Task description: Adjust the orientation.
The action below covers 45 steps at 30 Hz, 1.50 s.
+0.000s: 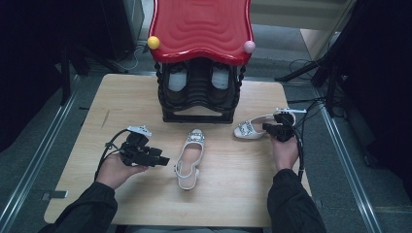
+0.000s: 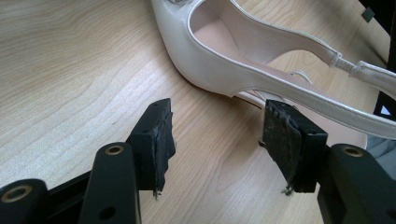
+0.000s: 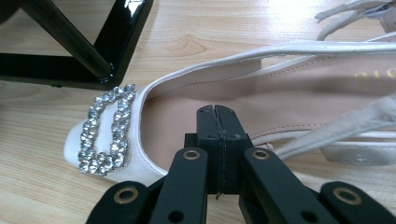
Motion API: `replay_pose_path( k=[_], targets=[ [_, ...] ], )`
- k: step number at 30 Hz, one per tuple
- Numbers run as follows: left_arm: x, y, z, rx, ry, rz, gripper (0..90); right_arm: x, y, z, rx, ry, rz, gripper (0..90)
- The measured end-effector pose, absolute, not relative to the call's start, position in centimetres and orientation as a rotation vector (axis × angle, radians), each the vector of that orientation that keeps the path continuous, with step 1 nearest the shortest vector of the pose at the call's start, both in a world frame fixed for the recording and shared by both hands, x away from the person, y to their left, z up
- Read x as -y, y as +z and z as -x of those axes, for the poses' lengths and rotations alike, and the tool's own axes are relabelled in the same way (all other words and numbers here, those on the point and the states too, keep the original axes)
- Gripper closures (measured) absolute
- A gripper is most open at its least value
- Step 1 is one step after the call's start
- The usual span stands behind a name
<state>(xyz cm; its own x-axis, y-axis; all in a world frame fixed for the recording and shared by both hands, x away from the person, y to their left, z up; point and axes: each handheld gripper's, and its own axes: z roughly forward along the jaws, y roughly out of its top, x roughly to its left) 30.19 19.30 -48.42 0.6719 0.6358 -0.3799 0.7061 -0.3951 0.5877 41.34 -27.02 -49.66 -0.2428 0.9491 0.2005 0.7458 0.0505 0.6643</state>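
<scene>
Desk (image 1: 87,145): light wood, carries everything.
Shoe rack (image 1: 199,58): black frame under a red wavy top, at the far edge; a dark pair sits inside, likely where the white pair is headed.
Near shoe (image 1: 189,158): white slingback mid-desk, toe toward the rack, resting flat.
Far shoe (image 1: 250,128): white, jewelled buckle (image 3: 105,128), just right of the rack foot.
Left claw (image 2: 219,140): jaws spread, nothing between them, lined up beside the near shoe's side, probably for a grasp.
Right claw (image 3: 217,116): jaws pressed together, empty, hovering over the far shoe's insole.
</scene>
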Motion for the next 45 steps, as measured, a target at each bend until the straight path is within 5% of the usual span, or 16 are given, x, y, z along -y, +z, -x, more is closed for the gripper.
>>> replay_pose_path(
  k=[45],
  targets=[
    [-19.5,-48.5,-30.2,-1.037,-0.123,-2.129,42.9,19.7,-50.4,-40.2,-2.345,1.032,-1.615,90.0]
  ],
)
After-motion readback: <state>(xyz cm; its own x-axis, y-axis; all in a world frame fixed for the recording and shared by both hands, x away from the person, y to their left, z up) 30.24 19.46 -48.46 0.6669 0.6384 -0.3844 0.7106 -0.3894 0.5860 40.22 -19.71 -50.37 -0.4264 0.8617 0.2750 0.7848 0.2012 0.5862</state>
